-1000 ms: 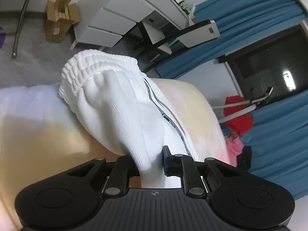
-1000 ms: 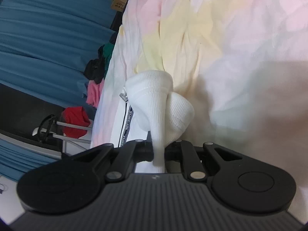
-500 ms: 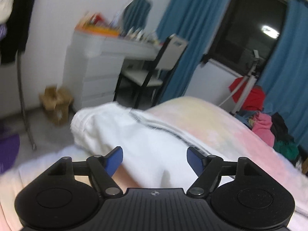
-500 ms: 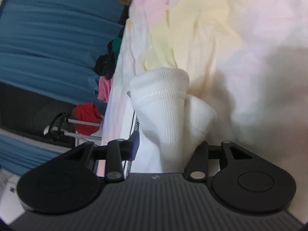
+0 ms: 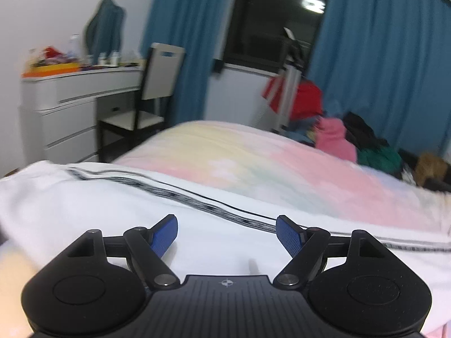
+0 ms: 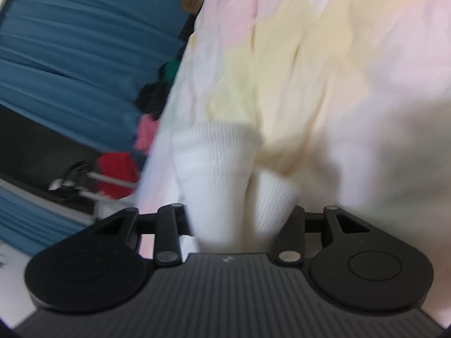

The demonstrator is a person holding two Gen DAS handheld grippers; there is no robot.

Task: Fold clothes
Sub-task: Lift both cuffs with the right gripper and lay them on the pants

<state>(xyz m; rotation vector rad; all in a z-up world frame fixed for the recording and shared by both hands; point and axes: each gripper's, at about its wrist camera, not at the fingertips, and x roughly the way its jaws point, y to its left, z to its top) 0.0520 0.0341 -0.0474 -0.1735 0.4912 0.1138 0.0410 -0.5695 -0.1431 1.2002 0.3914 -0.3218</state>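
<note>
White trousers [image 5: 84,197] | hem between right tongs [image 6: 239,225] | left tongs [image 5: 227,233] gaping

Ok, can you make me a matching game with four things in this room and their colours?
Things:
1. curtains
2. trousers on the bed
3. chair by the desk
4. pads on the left gripper

Colours:
A. white with a black stripe
B. black frame, pale seat and back
C. teal blue
D. dark blue

Pairs: 1-C, 2-A, 3-B, 4-D
</note>
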